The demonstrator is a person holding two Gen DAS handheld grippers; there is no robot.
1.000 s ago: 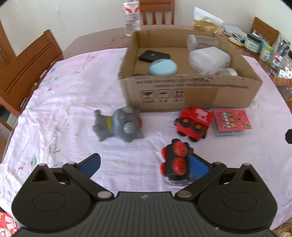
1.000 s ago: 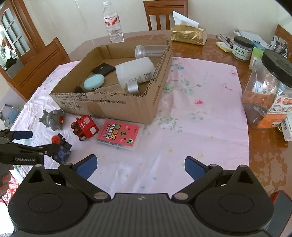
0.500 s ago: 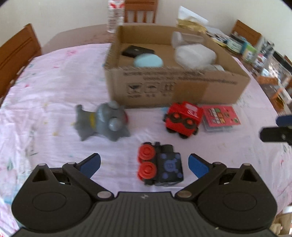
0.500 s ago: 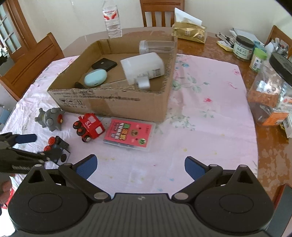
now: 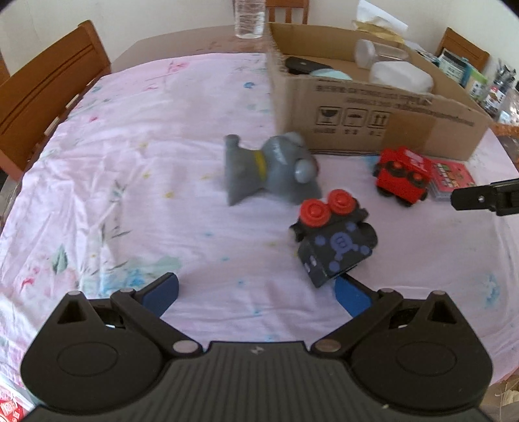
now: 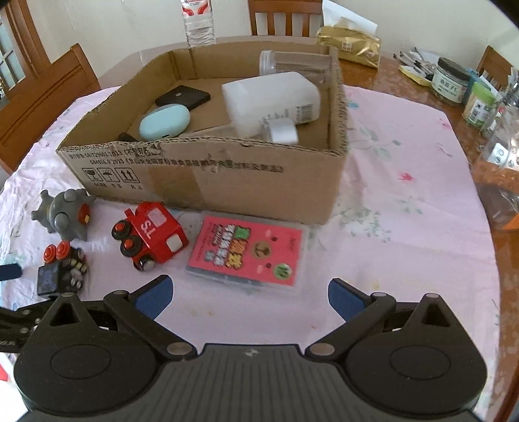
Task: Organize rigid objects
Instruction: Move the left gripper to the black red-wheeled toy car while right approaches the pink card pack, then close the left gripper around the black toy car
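My left gripper [image 5: 256,293] is open low over the pink cloth. A black toy car with red wheels [image 5: 334,240] lies on its side just ahead of its right finger; whether they touch I cannot tell. Beyond lie a grey toy [image 5: 269,165], a red toy train [image 5: 402,175] and a pink card pack [image 5: 451,178]. My right gripper [image 6: 251,293] is open, with the card pack [image 6: 246,256] flat just ahead of its fingers. The red train [image 6: 149,233], grey toy [image 6: 65,214] and black car [image 6: 61,266] lie to its left. The cardboard box [image 6: 207,181] holds a white bottle [image 6: 272,100].
The box also holds a light-blue case [image 6: 163,121], a black flat item [image 6: 183,97] and a clear jar [image 6: 292,61]. A water bottle [image 6: 198,19] and tissue pack [image 6: 350,42] stand behind it. Jars [image 6: 451,79] crowd the right side. Wooden chairs [image 5: 48,97] ring the table.
The left gripper has swung left, so the black car now lies off its right finger instead of between the fingers. The right gripper has moved closer to the card pack and box.
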